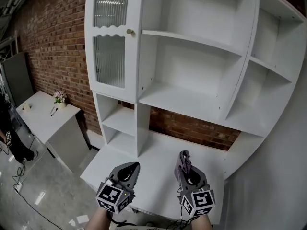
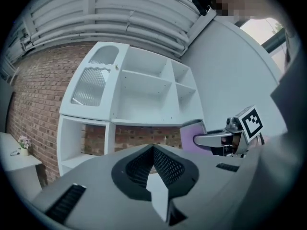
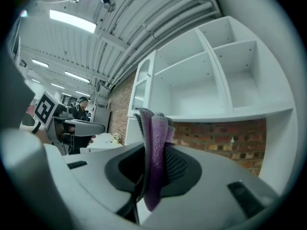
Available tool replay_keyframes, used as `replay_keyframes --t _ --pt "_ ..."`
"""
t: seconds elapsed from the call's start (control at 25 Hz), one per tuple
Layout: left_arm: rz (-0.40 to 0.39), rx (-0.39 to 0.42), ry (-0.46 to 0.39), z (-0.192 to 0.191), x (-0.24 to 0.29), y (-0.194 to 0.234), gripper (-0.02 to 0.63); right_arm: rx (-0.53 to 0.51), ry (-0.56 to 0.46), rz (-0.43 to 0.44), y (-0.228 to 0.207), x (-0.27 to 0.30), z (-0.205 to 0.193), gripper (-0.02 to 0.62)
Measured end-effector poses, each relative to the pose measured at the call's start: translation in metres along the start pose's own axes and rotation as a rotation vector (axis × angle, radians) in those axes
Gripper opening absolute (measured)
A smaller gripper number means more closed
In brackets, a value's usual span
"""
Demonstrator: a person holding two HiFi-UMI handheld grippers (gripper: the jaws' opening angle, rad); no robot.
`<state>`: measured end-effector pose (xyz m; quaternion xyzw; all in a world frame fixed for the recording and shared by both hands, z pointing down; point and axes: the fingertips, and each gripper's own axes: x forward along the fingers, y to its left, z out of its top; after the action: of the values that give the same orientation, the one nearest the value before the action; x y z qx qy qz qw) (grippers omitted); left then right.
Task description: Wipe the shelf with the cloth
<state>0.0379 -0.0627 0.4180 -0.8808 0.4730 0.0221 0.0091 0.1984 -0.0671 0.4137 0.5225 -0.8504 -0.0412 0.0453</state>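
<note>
A tall white shelf unit (image 1: pixel 192 103) with open compartments stands against a brick wall straight ahead; it also fills the left gripper view (image 2: pixel 144 87) and the right gripper view (image 3: pixel 211 80). Low in the head view, my right gripper (image 1: pixel 185 163) is shut on a folded purple cloth (image 1: pixel 184 157) that sticks up between its jaws (image 3: pixel 156 147). It hovers over the unit's wide bottom ledge (image 1: pixel 158 162). My left gripper (image 1: pixel 128 168) is beside it, jaws shut with nothing between them (image 2: pixel 153 148). From the left gripper view, the cloth (image 2: pixel 194 134) shows at the right gripper (image 2: pixel 211 139).
A ribbed-glass door (image 1: pixel 111 37) closes the unit's upper left part. A small white table (image 1: pixel 45 121) with a flower pot (image 1: pixel 59 97) stands at the left. A person (image 1: pixel 7 138) is at the far left edge. A plain white wall (image 1: pixel 283 166) rises at the right.
</note>
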Motion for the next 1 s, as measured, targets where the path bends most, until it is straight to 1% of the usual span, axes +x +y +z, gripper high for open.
replay_keyframes --t 0.12,0.24,0.32,0.44,0.56,0.68,0.84,1.0 --pt "0.010 0.023 -0.009 0.009 0.030 0.007 0.014 -0.035 -0.020 0.020 -0.020 0.025 0.014 0.075" --pt "0.026 0.047 -0.028 0.015 0.055 0.023 0.014 -0.041 -0.039 0.033 -0.031 0.050 0.025 0.075" --pt "0.017 0.046 -0.045 0.022 0.072 0.036 0.014 -0.041 -0.058 0.032 -0.036 0.066 0.035 0.075" --pt "-0.021 0.052 -0.067 0.032 0.096 0.055 0.014 -0.056 -0.090 0.027 -0.038 0.090 0.057 0.075" --pt "-0.056 0.058 -0.079 0.043 0.117 0.079 0.014 -0.077 -0.116 0.016 -0.036 0.119 0.085 0.075" --pt "-0.071 0.073 -0.097 0.058 0.134 0.106 0.014 -0.096 -0.138 0.003 -0.034 0.153 0.119 0.075" --pt "-0.099 0.069 -0.121 0.077 0.146 0.133 0.014 -0.145 -0.162 -0.048 -0.040 0.202 0.166 0.075" --pt "-0.125 0.092 -0.138 0.091 0.160 0.150 0.014 -0.124 -0.176 -0.079 -0.059 0.258 0.211 0.075"
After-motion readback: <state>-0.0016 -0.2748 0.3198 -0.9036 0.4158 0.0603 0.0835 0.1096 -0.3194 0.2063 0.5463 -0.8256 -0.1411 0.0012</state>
